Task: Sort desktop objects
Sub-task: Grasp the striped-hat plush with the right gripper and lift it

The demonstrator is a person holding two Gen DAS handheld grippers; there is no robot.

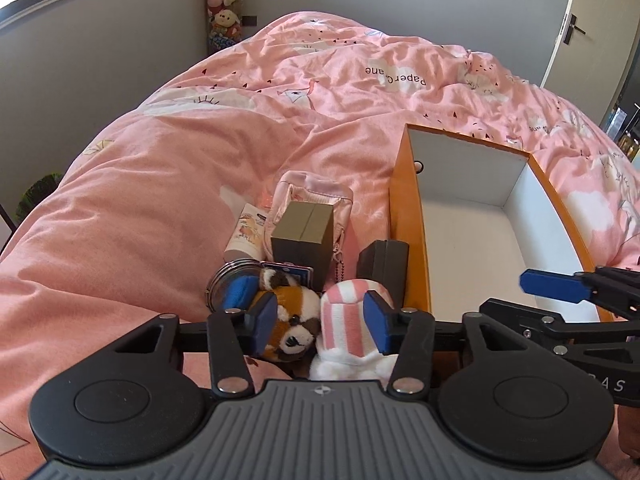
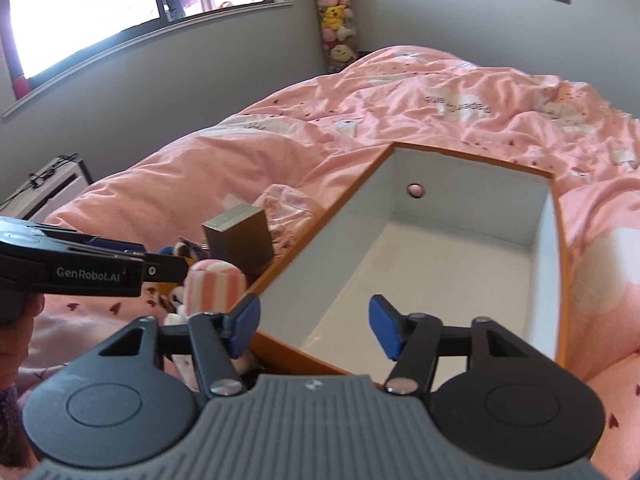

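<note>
Left gripper (image 1: 320, 320) apparently clamped on two plush toys (image 1: 348, 312); empty box (image 1: 416, 240) just right; right gripper (image 2: 314, 326) apart, empty

Bright daylight from the overexposed window (image 2: 100, 4), soft shadows, strong fisheye bending at edges, slight blur.
</note>
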